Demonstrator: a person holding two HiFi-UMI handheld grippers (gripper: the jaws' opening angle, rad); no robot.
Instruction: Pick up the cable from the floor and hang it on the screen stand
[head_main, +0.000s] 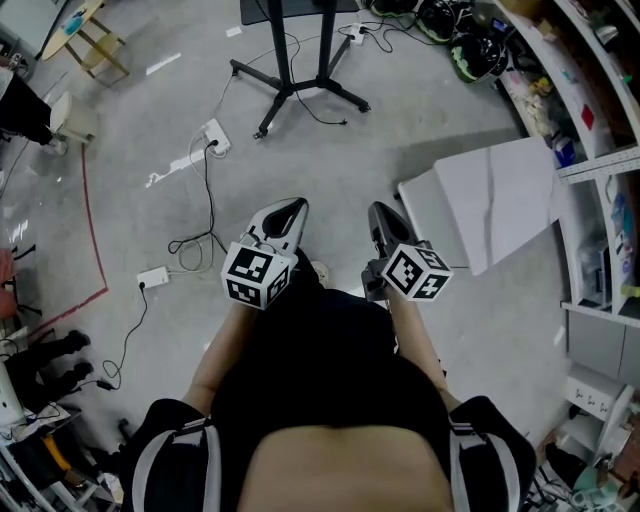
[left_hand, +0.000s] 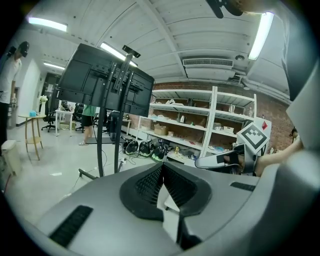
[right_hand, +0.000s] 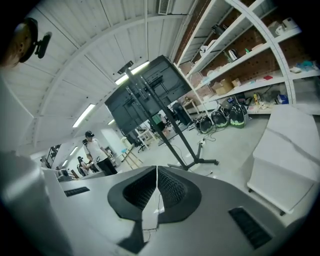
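Observation:
A thin black cable (head_main: 208, 205) lies on the grey floor to my left, running from a white power strip (head_main: 213, 137) down into a loop. The screen stand's black legs (head_main: 297, 87) spread at the top middle. In both gripper views the stand rises with its dark screen (left_hand: 107, 82) (right_hand: 150, 90). My left gripper (head_main: 287, 212) and right gripper (head_main: 381, 216) are held side by side in front of the person's body, well above the floor. Both have their jaws pressed together with nothing between them (left_hand: 161, 166) (right_hand: 156, 171). Neither touches the cable.
A white adapter (head_main: 152, 277) with its own black lead lies at the left. A white folded panel (head_main: 500, 200) stands to the right, with shelving (head_main: 590, 120) behind it. A wooden stool (head_main: 92, 45), red floor tape (head_main: 95, 240) and helmets (head_main: 470, 50) ring the area. People stand far off (right_hand: 95, 150).

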